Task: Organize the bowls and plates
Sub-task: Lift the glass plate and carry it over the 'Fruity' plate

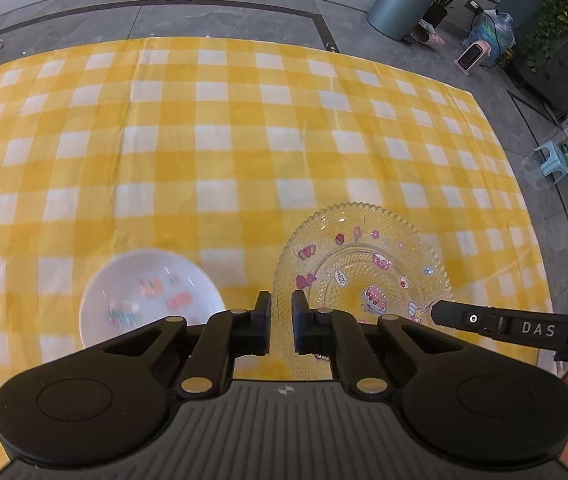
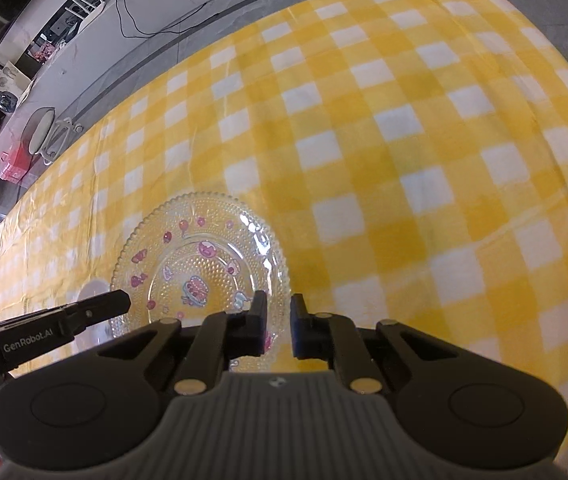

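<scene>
Left wrist view: left gripper (image 1: 281, 312) hovers w/ jaws nearly closed, nothing between them, over a yellow-and-white checked tablecloth (image 1: 220, 152). Beneath lie a white bowl (image 1: 144, 300), smooth w/ coloured print, and just beside it a clear beaded glass plate (image 1: 363, 276) w/ pink cartoon decals; apart, prob. awaiting stacking.

Right wrist view: right gripper (image 2: 278, 312) also nearly closed, empty, above the plate's near-right rim.

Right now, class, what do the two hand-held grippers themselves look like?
Both are matte black. The left hand-held gripper has two blocky fingers on hinged links with silver rivets, round side housings and a ribbed grey body. The right hand-held gripper matches; side views show "DAS" and "GenRobot.AI" lettering.
</scene>
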Tool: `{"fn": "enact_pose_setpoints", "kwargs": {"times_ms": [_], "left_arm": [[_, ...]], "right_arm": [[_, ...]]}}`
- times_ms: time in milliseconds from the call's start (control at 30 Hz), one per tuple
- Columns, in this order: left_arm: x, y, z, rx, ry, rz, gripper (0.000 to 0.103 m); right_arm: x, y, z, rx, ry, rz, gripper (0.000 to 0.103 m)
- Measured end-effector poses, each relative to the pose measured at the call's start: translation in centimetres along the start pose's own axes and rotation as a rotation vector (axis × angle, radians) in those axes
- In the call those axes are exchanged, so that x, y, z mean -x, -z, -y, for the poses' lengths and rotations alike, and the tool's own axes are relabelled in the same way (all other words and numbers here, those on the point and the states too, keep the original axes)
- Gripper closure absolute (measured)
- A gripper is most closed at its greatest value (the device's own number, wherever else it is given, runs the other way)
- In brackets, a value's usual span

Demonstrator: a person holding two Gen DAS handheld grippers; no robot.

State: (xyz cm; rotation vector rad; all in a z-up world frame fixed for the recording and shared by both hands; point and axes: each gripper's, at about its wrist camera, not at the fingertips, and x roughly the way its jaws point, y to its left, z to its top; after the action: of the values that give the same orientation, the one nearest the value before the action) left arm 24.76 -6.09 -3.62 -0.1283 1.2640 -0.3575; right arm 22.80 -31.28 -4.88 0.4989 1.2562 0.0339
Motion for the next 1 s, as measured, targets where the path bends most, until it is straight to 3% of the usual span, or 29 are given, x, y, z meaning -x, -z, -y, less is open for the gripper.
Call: {"fn": "enact_pose_setpoints", "kwargs": {"times_ms": [600, 1000], "left_arm": [[3.6, 8.0, 5.4, 0.011, -0.004, 0.014, 0.094], [4.1, 13.9, 5.7, 0.059, -0.009, 0.001, 0.093]], "right_arm": [[6.1, 8.2, 4.4, -0.023, -0.015, 0.019, 0.093], [7.3, 13.3, 5.9, -0.003, -0.024, 0.003, 0.094]]}}
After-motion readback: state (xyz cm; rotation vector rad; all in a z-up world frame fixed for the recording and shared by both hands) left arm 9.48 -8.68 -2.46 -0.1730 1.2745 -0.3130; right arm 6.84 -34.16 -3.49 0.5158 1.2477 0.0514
